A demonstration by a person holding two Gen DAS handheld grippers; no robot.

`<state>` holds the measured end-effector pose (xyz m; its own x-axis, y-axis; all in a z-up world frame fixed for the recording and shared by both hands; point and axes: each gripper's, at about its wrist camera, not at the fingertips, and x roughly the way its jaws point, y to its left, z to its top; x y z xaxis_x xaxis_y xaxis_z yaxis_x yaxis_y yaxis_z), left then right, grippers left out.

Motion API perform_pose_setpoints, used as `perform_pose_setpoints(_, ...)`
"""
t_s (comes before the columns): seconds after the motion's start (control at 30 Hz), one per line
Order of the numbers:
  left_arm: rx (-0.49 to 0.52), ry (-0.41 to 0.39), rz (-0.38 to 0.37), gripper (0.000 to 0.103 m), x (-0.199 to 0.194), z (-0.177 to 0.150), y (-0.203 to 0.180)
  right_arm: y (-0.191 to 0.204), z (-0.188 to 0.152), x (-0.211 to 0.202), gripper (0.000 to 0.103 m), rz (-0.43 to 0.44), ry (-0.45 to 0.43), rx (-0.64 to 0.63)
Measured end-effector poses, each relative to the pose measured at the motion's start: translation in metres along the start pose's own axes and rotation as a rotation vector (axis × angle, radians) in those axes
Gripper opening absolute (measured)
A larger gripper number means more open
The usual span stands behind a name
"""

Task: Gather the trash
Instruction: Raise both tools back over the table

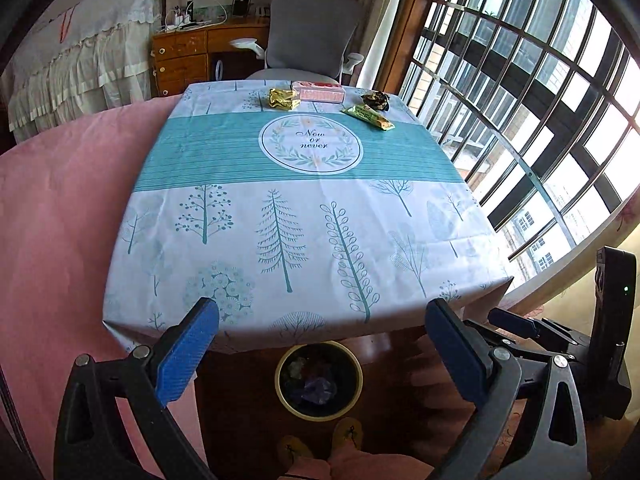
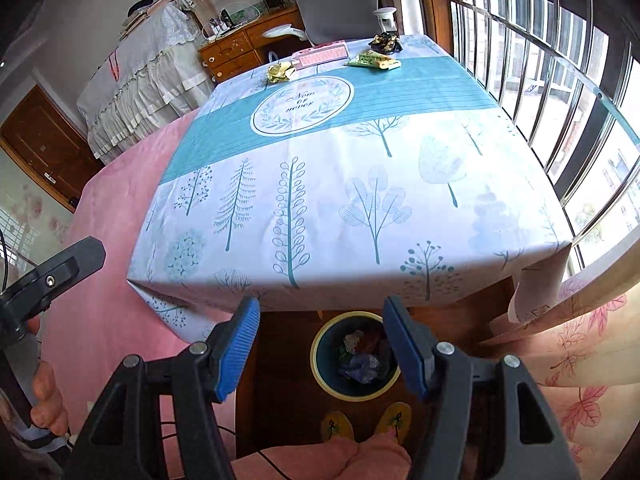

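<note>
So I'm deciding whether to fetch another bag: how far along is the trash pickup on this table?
Partly done, it seems: the bin on the floor already holds several crumpled wrappers. Nothing is in hand; the left gripper and right gripper are both open and empty above the bin. Left at the table's far end: a yellow crumpled wrapper, a green snack packet, a dark crumpled wrapper, and a pink box, possibly not trash.

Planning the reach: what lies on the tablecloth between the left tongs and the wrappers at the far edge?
Nothing: in the left wrist view only bare printed tablecloth stretches from the open left tongs to the wrappers.
</note>
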<state>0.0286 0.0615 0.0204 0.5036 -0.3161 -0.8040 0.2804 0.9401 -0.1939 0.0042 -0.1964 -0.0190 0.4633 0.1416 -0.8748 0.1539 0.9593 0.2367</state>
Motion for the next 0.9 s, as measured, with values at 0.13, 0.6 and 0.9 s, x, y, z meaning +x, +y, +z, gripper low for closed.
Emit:
perform_pose_setpoints(0.13,0.012,-0.035,0.015,0.102,-0.014,0.018,0.004,0.0,0.022,-0.018,0.064,-0.029,-0.051,0.004)
perform_pose_setpoints(0.6,0.054,-0.156,0.083,0.102,-0.034,0.12,-0.017,-0.021,0.153,-0.047,0.064,-0.137,-0.194,-0.03)
perform_pose_setpoints(0.9,-0.041,-0.147,0.112,0.102,0.036,0.22,-0.052,-0.064,0.286,0.008,0.064,-0.206,-0.197,-0.091)
